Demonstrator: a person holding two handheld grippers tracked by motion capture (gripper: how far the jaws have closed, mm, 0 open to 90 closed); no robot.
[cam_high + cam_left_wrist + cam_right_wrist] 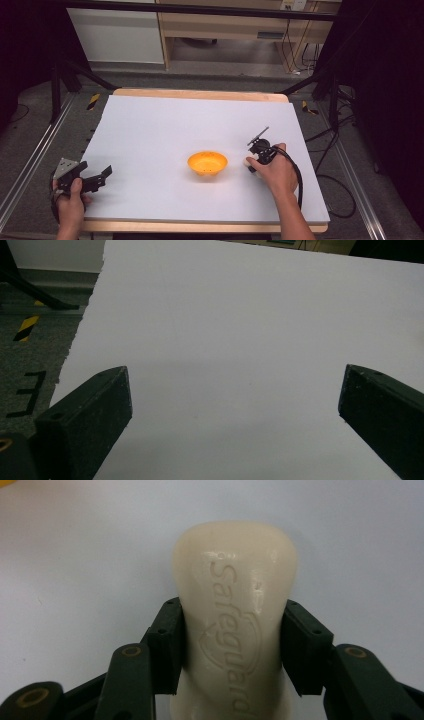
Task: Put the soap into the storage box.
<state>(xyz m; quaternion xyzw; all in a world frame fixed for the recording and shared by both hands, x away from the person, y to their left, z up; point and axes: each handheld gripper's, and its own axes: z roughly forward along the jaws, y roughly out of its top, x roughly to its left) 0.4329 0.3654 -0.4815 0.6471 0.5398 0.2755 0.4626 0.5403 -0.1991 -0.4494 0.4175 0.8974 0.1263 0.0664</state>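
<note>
A: Starting at the left, what was the left gripper [95, 178] doing?

B: It sat at the near-left edge of the white table sheet [165, 125], held in the person's left hand [70, 200]. In the left gripper view its two black jaws stood wide apart with only bare sheet between them, touching nothing.

A: And in the middle?

B: An orange bowl [207, 163] stood on the sheet, right way up, well apart from the left gripper and near the right one.

A: Then the right side?

B: The right hand [278, 172] held the right gripper [251, 165] just to the right of the bowl. In the right gripper view the pads [167, 645] pressed on both long sides of a cream bar of soap [235, 605] with raised lettering on its face, so the jaws were clamped on it.

A: Was the soap lifted?

B: From the high view it looked to lie on the sheet, though the hand covered most of it there, so that could not be told for sure. The bar stood clear of the bowl.
</note>
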